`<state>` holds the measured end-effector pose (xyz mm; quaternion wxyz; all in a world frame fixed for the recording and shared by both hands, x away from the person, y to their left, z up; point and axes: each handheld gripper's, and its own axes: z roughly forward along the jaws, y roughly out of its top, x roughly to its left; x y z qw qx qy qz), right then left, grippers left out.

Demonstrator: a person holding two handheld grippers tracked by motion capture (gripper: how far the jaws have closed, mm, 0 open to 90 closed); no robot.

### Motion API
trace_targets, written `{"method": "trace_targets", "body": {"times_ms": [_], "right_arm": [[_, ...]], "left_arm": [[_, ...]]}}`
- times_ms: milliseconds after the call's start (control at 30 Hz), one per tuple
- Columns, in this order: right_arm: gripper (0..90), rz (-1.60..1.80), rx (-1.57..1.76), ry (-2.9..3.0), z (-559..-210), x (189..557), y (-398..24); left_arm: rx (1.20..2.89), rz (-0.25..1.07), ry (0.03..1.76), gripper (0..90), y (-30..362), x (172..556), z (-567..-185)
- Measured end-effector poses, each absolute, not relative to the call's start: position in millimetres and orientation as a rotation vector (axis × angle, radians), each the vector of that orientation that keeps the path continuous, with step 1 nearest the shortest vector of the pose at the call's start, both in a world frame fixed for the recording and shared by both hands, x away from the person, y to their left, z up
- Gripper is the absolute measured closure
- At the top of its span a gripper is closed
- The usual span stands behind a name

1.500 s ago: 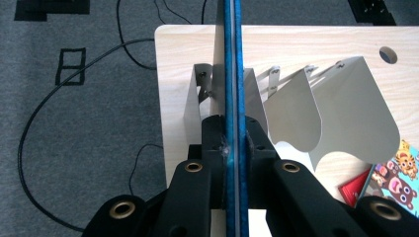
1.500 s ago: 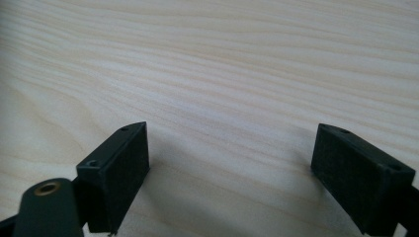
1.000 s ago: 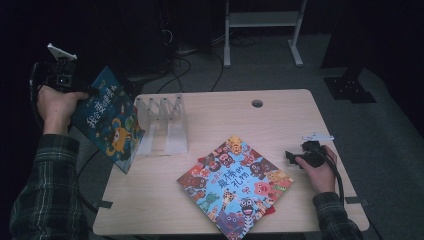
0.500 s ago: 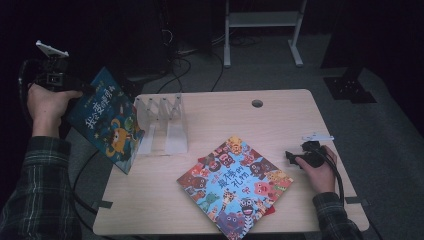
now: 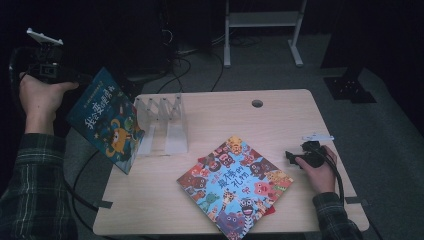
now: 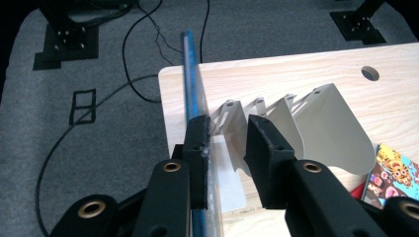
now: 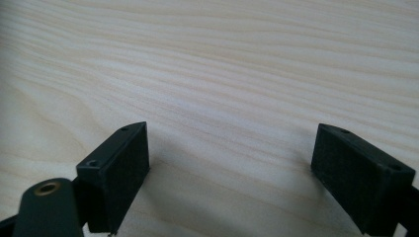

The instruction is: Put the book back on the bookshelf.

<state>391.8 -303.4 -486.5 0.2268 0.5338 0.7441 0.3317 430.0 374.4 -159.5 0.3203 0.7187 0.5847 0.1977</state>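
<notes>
Book (image 5: 105, 120) first: the blue picture book stands tilted at the bench's (image 5: 280, 120) left edge, just left of the rack (image 5: 165, 125), with its lower corner hanging past the edge. In the left gripper view it shows edge-on, a thin blue line running beside one pad.

The left claw (image 6: 227, 148) has just been opening. Its jaws now stand apart with the book's edge between them, lying against one pad while the other pad is clear of it. The left hand (image 5: 40, 95) has also lifted a little from where it was a second ago. I take this as the book being let go beside the rack. Whether it will stay upright or slide off the edge I cannot tell.

The book is a thin glossy paperback. The rack is white sheet material bent into upright fins with rounded tops.

A second book (image 5: 235, 187), bright and crowded with cartoon faces, lies flat and skewed near the front edge. It looks likely to go next.

The right claw (image 7: 230, 173) rests spread and empty on the pale wood grain near the right edge.
</notes>
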Motion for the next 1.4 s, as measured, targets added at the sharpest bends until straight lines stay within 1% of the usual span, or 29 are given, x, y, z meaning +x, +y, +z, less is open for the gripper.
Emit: {"method": "trace_targets", "body": {"times_ms": [100,367,433,667,1067,1400], "right_arm": [[13.9,0.914,1.47,2.051,-486.5,391.9,-303.5],[13.9,0.914,1.469,2.05,-486.5,391.9,-303.5],[13.9,0.914,1.471,2.051,-486.5,391.8,-303.5],[13.9,0.914,1.471,2.051,-486.5,391.9,-303.5],[13.9,0.914,1.47,2.051,-486.5,391.9,-303.5],[13.9,0.914,1.471,2.051,-486.5,391.9,-303.4]], "left_arm": [[1.91,0.512,1.509,74.5,367.7,428.7,-157.4],[1.995,0.381,1.401,88.3,345.7,427.1,-166.7],[2.013,0.361,1.38,89.9,339.5,426.7,-170.4],[2.061,0.293,1.328,90.0,321.9,426.2,-187.0],[2.146,0.247,1.271,90.0,288.3,415.3,-217.3],[2.2,0.205,1.279,90.0,263.9,406.9,-253.3]]}}
